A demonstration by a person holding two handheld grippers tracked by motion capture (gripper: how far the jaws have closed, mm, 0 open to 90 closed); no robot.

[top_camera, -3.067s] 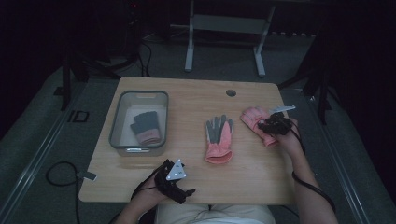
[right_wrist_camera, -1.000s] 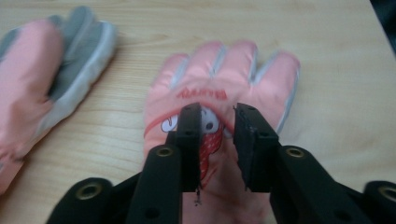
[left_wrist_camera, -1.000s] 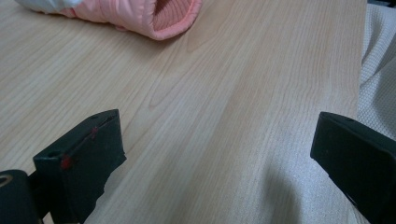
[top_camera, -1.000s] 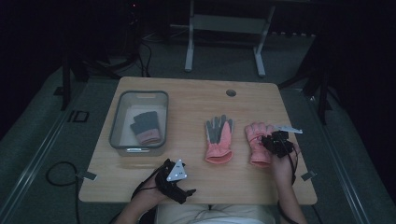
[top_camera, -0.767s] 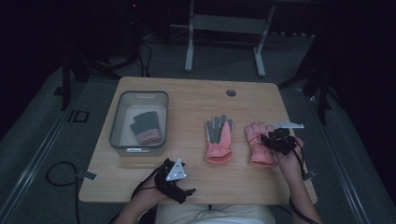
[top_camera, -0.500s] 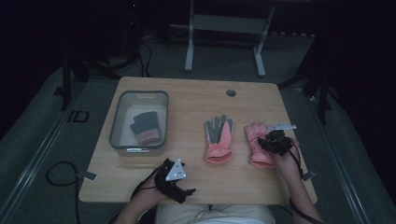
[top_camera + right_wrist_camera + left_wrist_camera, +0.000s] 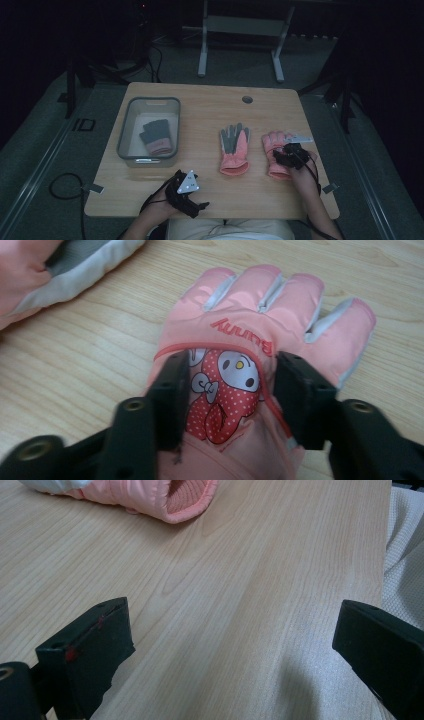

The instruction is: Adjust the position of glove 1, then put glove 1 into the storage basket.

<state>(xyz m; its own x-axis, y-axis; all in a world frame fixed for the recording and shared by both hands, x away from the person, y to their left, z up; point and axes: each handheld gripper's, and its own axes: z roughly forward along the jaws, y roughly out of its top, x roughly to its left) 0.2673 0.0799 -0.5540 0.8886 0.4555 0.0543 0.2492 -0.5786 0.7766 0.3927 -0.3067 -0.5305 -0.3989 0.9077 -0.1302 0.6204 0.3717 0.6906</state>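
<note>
The right claw [image 7: 286,151] was seen over the right pink glove [image 7: 275,159], which lay flat on the desk [image 7: 210,110] with its fingers pointing away from the person. In the right gripper view, the two black jaws were set part-way open on the back of that glove [image 7: 260,340], one at each side of a printed cartoon patch [image 7: 222,390] (a white rabbit face over red dotted cloth, under the word "Bunny"). The pads touched or nearly touched the fabric; whether it was already pinched could not be told. The glove's fingers were spread just beyond the jaw tips.

A second pink glove [image 7: 234,150] lay palm up just beside the first, toward the middle of the desk, its grey palm showing; the two were close but apart. Its edge was caught in the upper left corner of the right gripper view [image 7: 60,270].

The left claw [image 7: 186,192] rested low at the near edge of the desk, well apart from both gloves. Its jaws were held wide with only bare wood between them, and the cuff of the second glove [image 7: 170,495] was seen farther off in the left gripper view.

Near the far left of the desk a grey bin [image 7: 129,131] stood, and a dark glove with a pink cuff [image 7: 156,136] lay inside it.
</note>
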